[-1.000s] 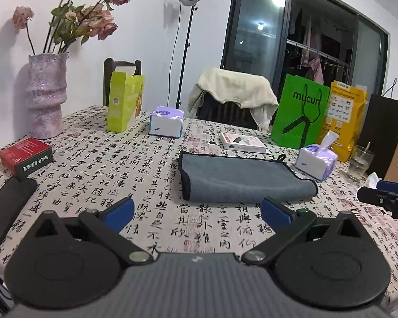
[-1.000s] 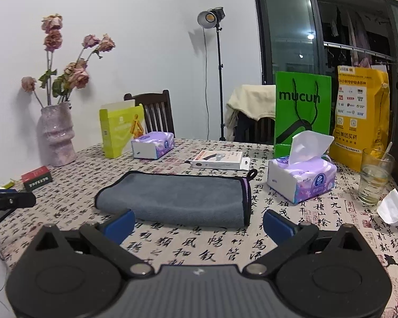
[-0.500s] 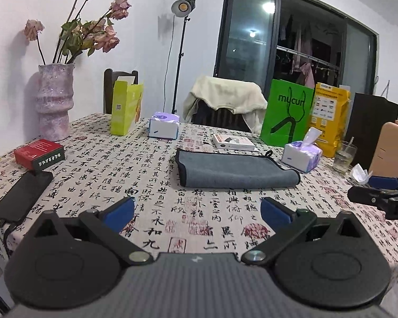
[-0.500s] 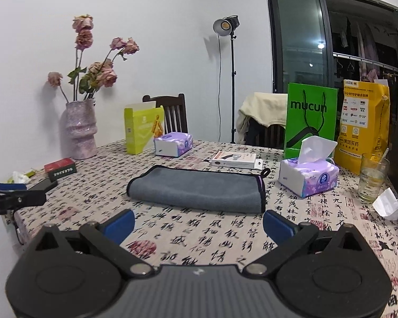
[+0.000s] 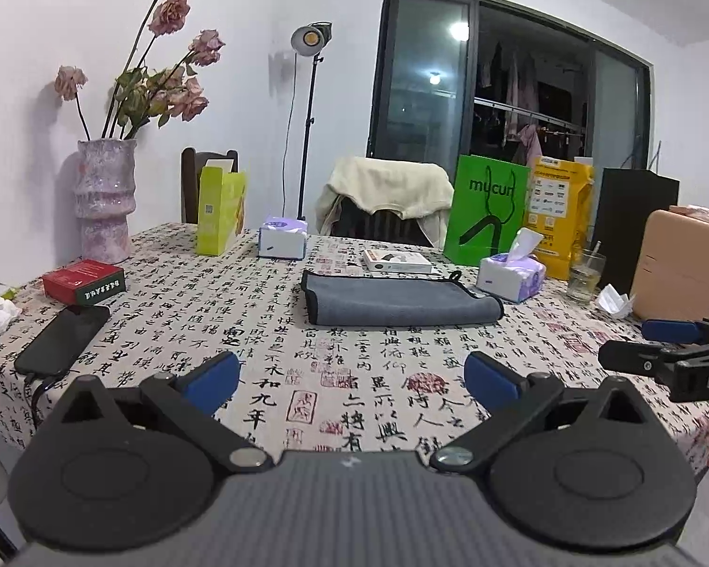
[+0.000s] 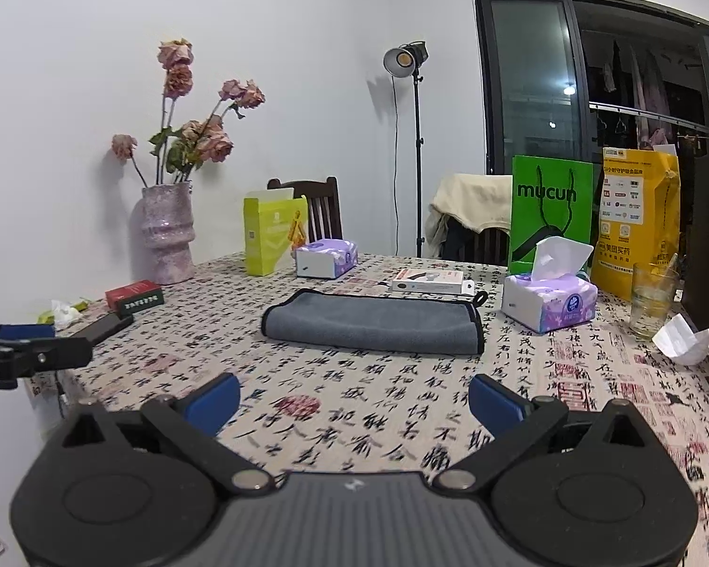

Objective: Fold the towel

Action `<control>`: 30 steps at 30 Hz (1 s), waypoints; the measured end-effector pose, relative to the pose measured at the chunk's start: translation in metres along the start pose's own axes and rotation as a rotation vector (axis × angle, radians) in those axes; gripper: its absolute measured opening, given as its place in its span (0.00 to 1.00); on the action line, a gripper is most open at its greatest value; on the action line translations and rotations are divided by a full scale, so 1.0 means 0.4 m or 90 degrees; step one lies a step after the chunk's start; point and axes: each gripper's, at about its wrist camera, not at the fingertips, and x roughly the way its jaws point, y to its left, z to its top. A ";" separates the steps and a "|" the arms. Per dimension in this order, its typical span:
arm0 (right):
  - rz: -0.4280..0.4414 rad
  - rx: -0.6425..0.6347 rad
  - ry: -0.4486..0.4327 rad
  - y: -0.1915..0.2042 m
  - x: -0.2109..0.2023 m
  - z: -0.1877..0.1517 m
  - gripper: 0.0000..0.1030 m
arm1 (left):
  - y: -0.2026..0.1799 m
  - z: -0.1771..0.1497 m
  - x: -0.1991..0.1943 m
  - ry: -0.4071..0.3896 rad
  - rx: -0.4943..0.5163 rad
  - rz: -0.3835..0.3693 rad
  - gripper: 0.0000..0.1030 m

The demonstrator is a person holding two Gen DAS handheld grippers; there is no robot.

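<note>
A grey towel (image 5: 392, 304) with black trim lies folded flat in the middle of the patterned tablecloth; it also shows in the right wrist view (image 6: 378, 323). My left gripper (image 5: 352, 380) is open and empty, held back near the table's front edge, well short of the towel. My right gripper (image 6: 354, 401) is open and empty, also back from the towel. The right gripper also shows at the right edge of the left wrist view (image 5: 657, 345), and the left gripper at the left edge of the right wrist view (image 6: 38, 345).
Around the towel stand a tissue pack (image 5: 510, 274), a second tissue box (image 5: 282, 241), a flat white box (image 5: 397, 261), a glass (image 5: 586, 276), green (image 5: 491, 212) and yellow bags, a vase (image 5: 103, 198), a red box (image 5: 84, 281) and a phone (image 5: 64, 338).
Both grippers have drawn back and up from the towel, which looks smaller and farther away. The jaws stay open. The towel has not moved.
</note>
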 end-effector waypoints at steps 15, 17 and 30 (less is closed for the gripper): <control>0.034 -0.009 -0.019 0.098 -0.135 -0.081 1.00 | -0.022 -0.080 -0.091 0.005 -0.009 -0.001 1.00; 0.035 -0.013 -0.019 0.112 -0.149 -0.089 1.00 | -0.019 -0.091 -0.102 0.004 -0.011 -0.003 1.00; 0.059 -0.020 -0.034 0.199 -0.243 -0.167 1.00 | -0.014 -0.153 -0.231 -0.048 0.031 0.003 1.00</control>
